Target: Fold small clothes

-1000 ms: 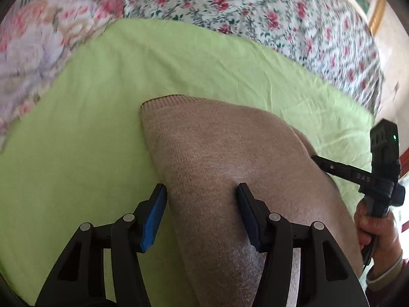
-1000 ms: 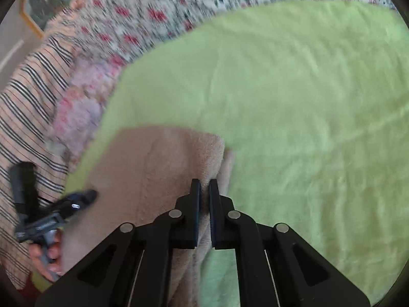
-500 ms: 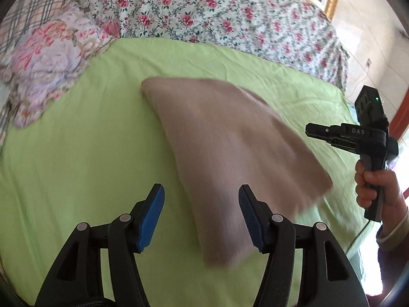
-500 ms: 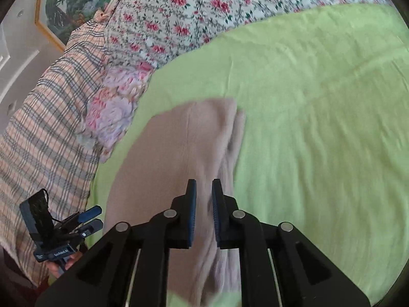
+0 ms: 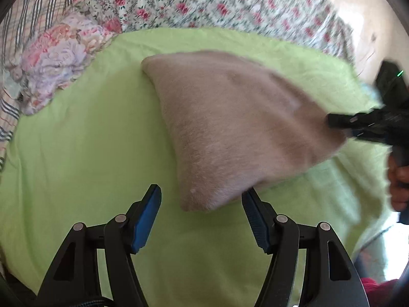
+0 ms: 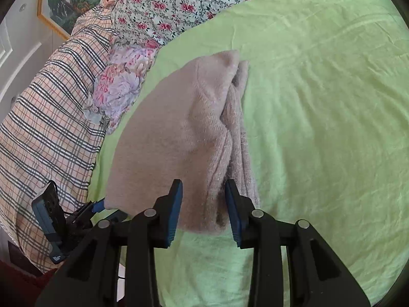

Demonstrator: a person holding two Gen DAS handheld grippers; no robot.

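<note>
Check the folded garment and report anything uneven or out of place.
The beige knitted garment lies folded on the lime-green sheet, but its right-hand edge is untidy: the layers are not aligned, and a bunched strip sticks out beside the top layer. Nothing looks damaged.

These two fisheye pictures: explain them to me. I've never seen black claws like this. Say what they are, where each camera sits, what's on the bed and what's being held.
The claws are no robot. A person holds a hand-held gripper in each hand, each with a camera looking along its two blue-padded fingers.

One picture is taken from the left hand-held gripper, the other from the right hand-held gripper. Each also shows the other at its edge.

On the green sheet lies a folded tan knit garment, with floral bedding and a plaid cloth behind.

Both stand open. The left is clear of the garment. The right's fingers straddle its near end, apparently without pinching it.
</note>
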